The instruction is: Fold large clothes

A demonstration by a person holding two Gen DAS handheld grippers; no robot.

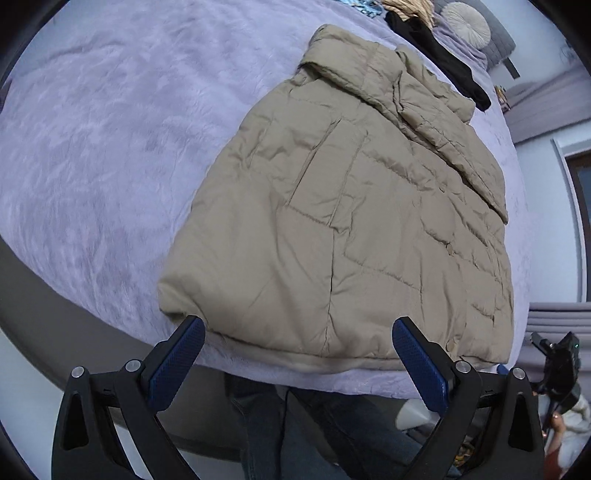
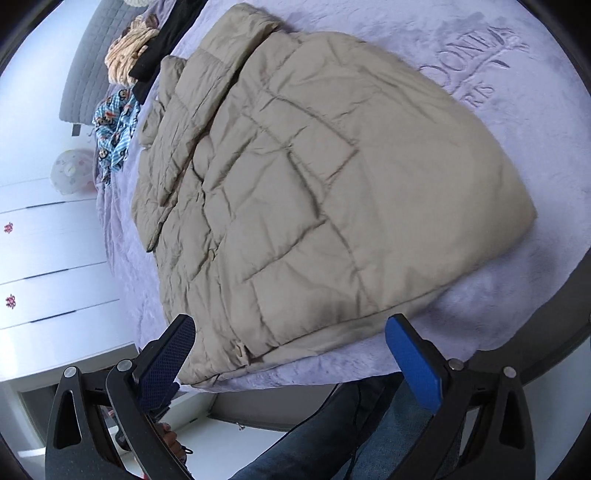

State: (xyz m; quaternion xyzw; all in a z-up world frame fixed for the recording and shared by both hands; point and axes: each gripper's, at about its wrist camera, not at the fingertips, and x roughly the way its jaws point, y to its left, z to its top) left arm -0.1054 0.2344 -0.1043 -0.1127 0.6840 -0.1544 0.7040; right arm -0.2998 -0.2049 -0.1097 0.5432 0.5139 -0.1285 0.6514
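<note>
A beige quilted puffer jacket [image 1: 351, 221] lies flat on a lilac bedspread [image 1: 92, 147], its hem toward me and its collar at the far end. One sleeve is folded across its body. My left gripper [image 1: 299, 332] is open and empty, hovering just before the hem. The jacket also shows in the right wrist view [image 2: 314, 192]. My right gripper [image 2: 290, 328] is open and empty above the jacket's near corner at the bed's edge.
Black [image 1: 443, 62], tan [image 2: 129, 51] and blue patterned [image 2: 114, 125] clothes lie at the bed's far end by a round cushion [image 1: 465, 22]. A white dresser [image 2: 44, 258] stands beside the bed. The person's jeans-clad legs [image 2: 332, 443] are under the grippers.
</note>
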